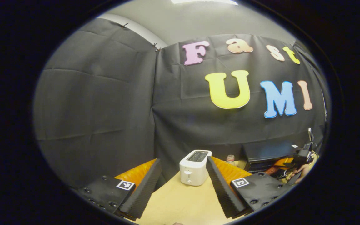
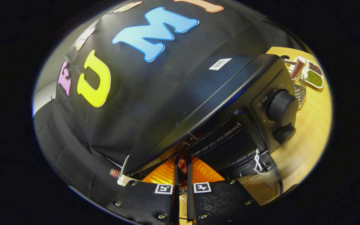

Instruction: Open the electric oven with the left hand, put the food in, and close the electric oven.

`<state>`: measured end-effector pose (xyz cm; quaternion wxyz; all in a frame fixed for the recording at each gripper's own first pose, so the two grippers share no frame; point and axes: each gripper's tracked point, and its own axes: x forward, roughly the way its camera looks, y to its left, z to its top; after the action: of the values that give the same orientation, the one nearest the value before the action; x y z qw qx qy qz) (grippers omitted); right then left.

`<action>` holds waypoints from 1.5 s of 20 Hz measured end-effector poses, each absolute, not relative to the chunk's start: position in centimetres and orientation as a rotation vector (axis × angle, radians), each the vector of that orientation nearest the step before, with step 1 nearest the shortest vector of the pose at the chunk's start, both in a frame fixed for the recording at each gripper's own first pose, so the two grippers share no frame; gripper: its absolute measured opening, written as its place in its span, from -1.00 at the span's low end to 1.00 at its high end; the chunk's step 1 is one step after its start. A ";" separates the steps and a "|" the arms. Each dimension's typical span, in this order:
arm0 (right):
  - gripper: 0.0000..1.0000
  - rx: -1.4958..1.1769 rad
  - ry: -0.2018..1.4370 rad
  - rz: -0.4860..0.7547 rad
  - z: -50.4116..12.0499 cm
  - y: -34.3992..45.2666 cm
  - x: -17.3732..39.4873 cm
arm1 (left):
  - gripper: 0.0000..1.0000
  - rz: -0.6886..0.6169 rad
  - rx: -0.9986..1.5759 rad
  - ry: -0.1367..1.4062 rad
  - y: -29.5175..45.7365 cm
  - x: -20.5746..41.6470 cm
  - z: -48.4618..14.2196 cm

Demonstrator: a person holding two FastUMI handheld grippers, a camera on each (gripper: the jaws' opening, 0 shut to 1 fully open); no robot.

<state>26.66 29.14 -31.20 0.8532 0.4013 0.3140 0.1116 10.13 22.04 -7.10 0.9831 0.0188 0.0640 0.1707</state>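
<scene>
Oven (image 2: 230,103) door down; right gripper (image 2: 182,165) jaws pinching food (image 2: 182,164) at its mouth; left gripper (image 1: 183,172) jaws spread, clear of toaster (image 1: 195,167).

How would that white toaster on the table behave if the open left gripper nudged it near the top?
The toaster looks tall and narrow on the smooth wooden table, so a high push might tip it; a low one would probably slide it. Its glossy shell looks slippery for the left gripper.

The electric oven (image 2: 230,93) is black with black knobs (image 2: 281,107) and a small white label on top. The toaster (image 1: 195,167) is white, standing on a pale wood-grain table (image 1: 180,203). A white dish (image 2: 312,75) holds green and dark reddish-brown foods.
</scene>
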 end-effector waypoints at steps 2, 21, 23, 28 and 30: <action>-0.80 0.832 0.659 0.234 -31.7 29.1 27.0 | 0.90 0.343 0.044 0.132 22.1 10.5 -7.2; 0.95 0.439 0.568 0.247 -29.2 24.3 23.9 | 0.96 0.213 0.003 0.127 15.4 12.5 -7.2; 0.96 0.407 0.542 0.269 -27.3 23.6 22.6 | 1.00 0.185 -0.008 0.131 14.0 12.5 -7.7; 0.95 0.325 0.423 0.290 -21.4 20.6 19.2 | 0.80 0.107 -0.045 0.181 9.8 12.6 -10.2; 0.95 0.306 0.382 0.286 -19.2 19.0 17.8 | 0.80 0.074 -0.058 0.204 8.2 12.7 -11.3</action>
<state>17.81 19.03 -19.17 0.9602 0.1510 0.1883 0.1409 12.72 8.20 -11.28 0.9937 -0.0289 0.1017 0.0372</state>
